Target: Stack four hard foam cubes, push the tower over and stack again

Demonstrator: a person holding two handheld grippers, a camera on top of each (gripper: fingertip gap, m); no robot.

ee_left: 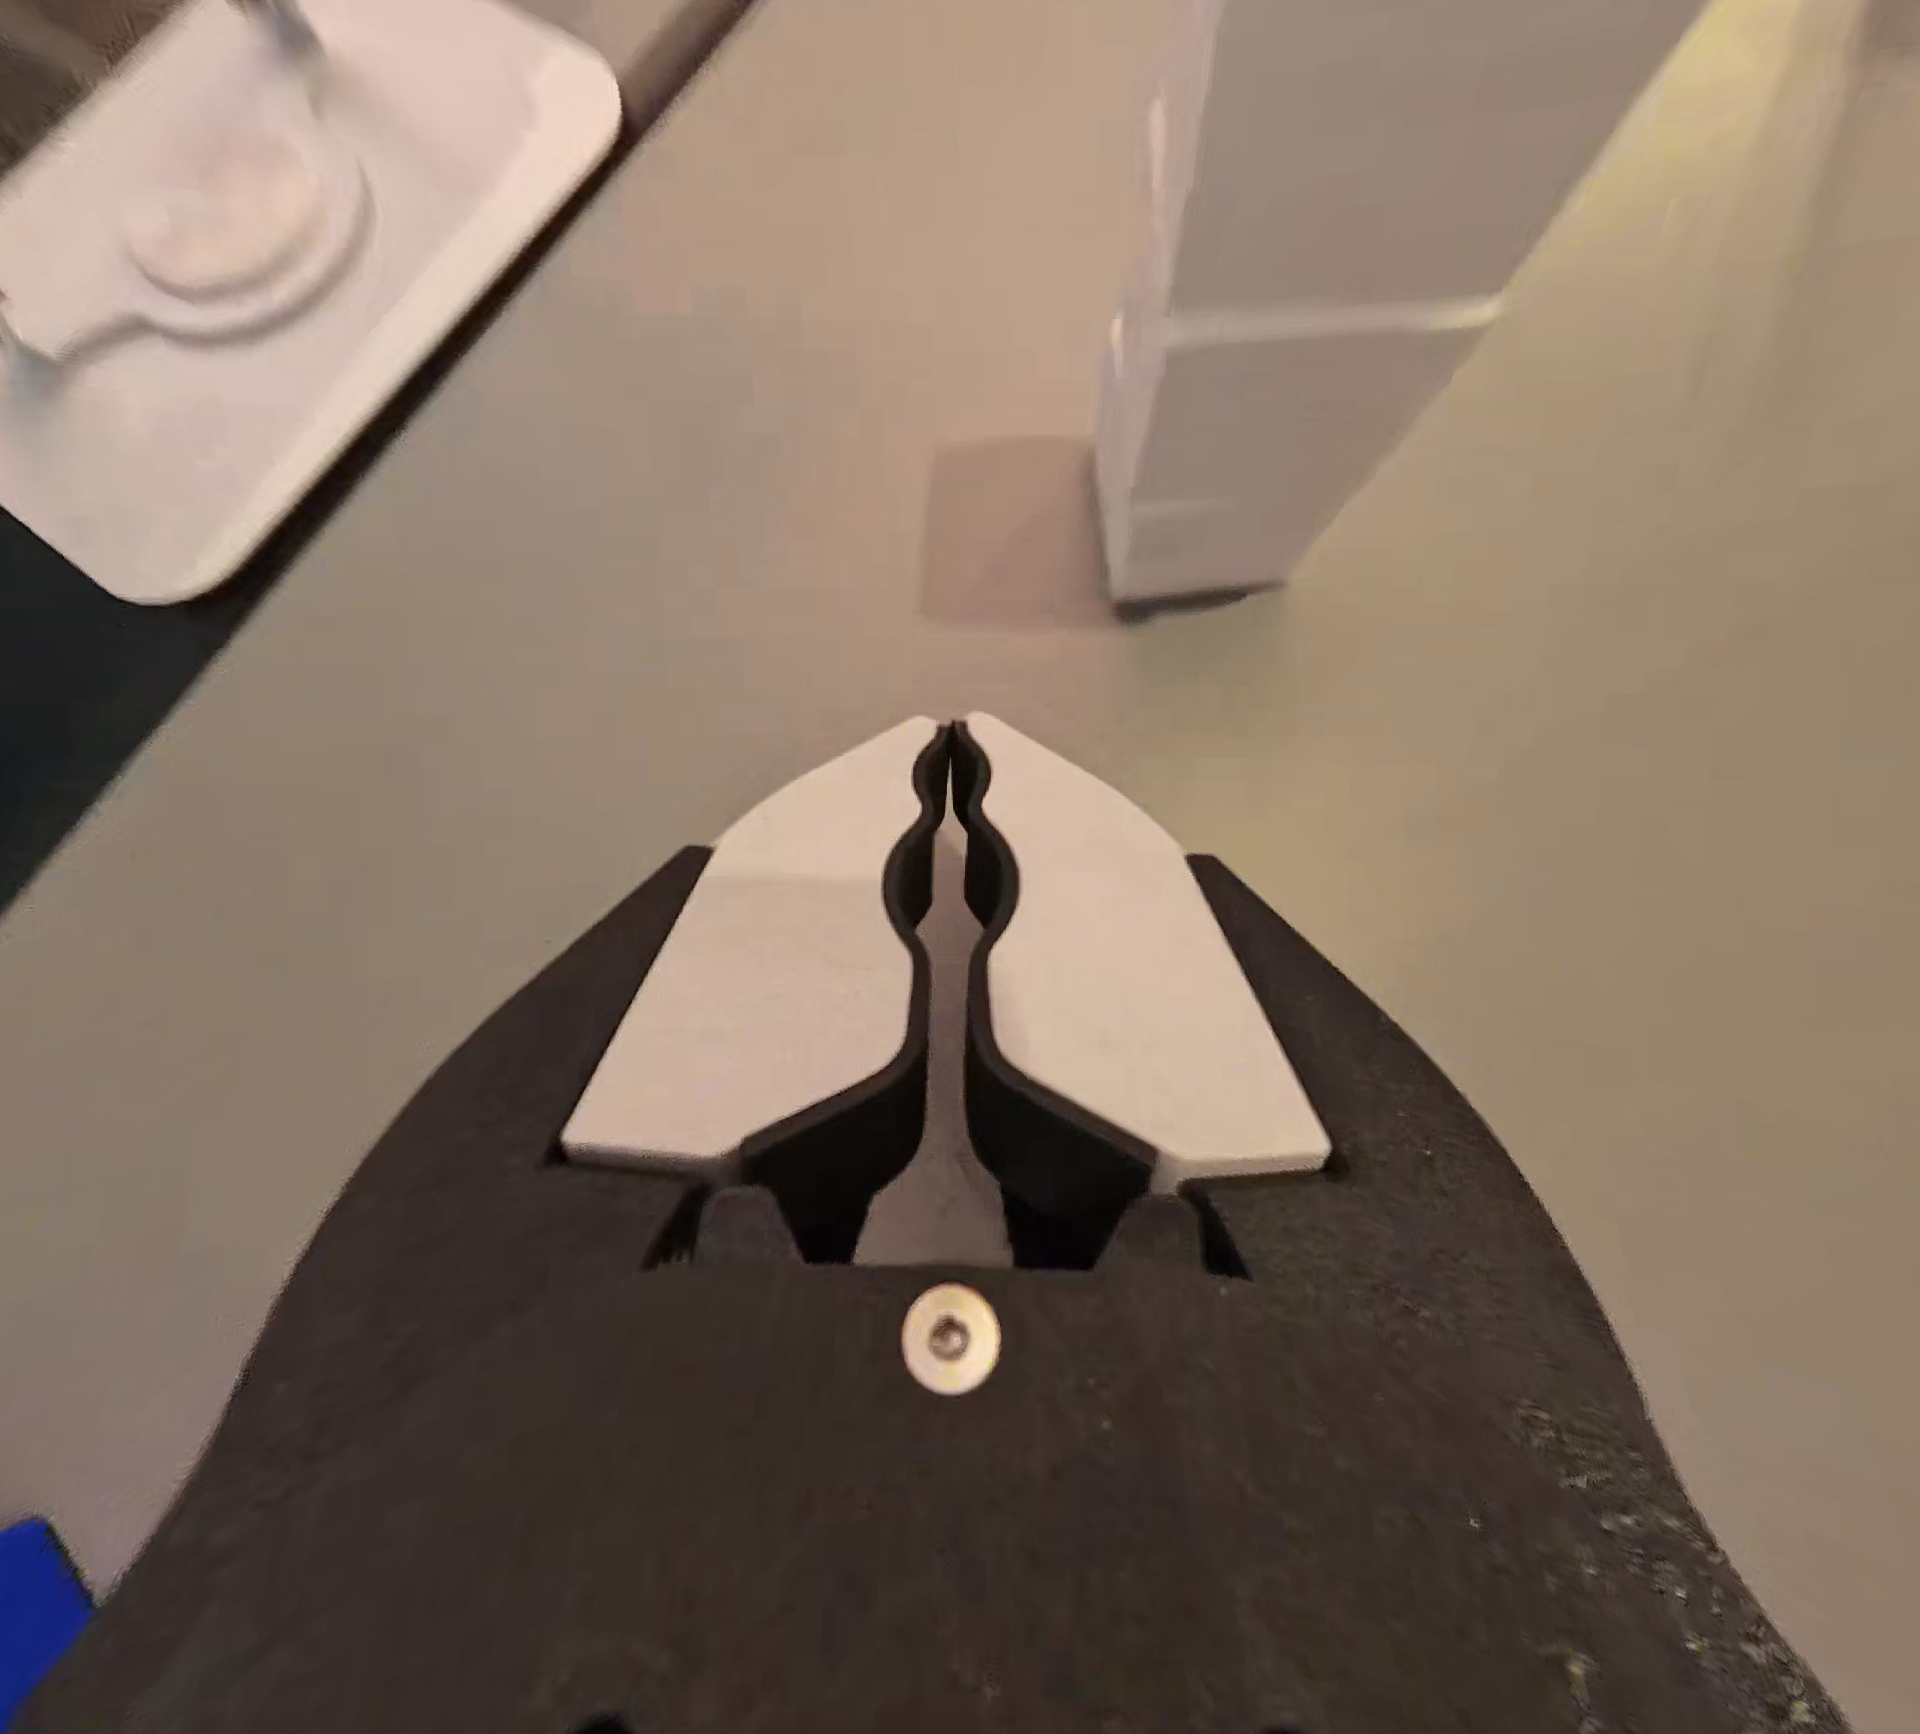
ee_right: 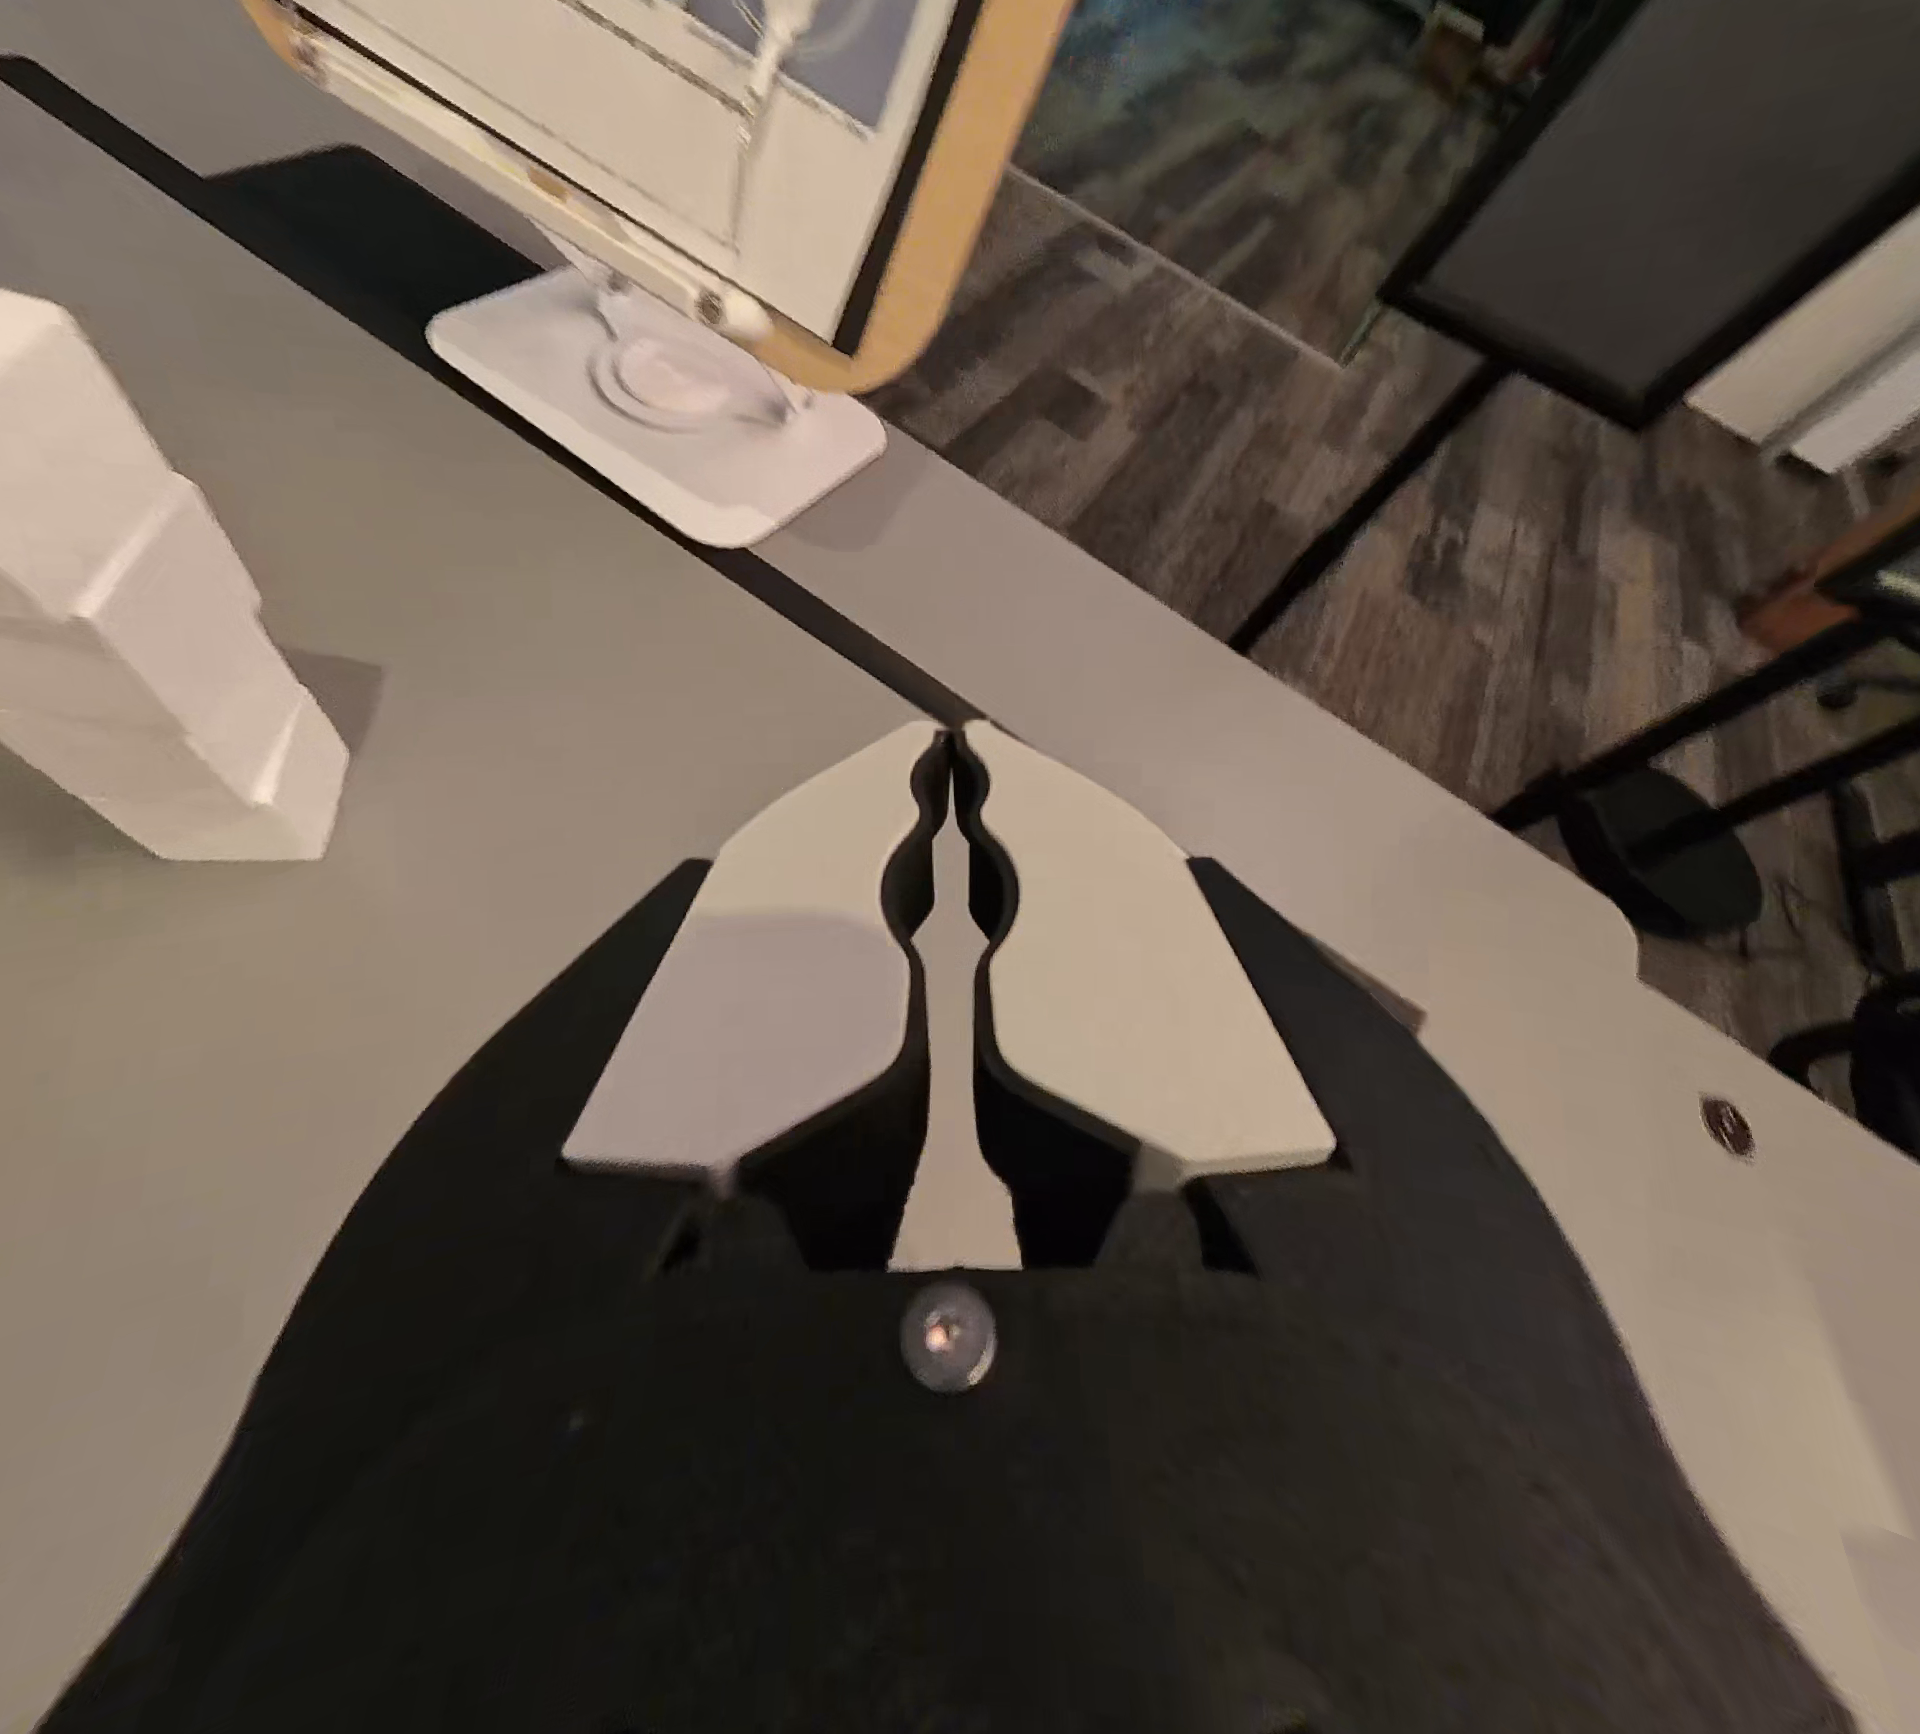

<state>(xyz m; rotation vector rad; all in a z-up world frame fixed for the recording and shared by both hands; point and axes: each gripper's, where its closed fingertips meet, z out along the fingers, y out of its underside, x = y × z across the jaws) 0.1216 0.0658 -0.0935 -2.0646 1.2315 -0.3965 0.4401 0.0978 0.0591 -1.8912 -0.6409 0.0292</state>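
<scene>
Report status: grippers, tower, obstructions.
Left gripper shut, empty. Right gripper shut, empty. Tower standing on table, cubes slightly offset, neither gripper touching it. Mirror stand at table edge, apart from tower.

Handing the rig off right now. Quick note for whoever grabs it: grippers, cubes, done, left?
Left gripper: shut, empty, above the table, pointing toward the tower.
Right gripper: shut, empty, aimed past the tower toward the mirror stand.
Cubes: white foam cube tower standing on the table, slightly staggered; its top is out of frame, so the count is unconfirmed.
Done: a stack is up.
Left: likely push it over, then restack.
</scene>
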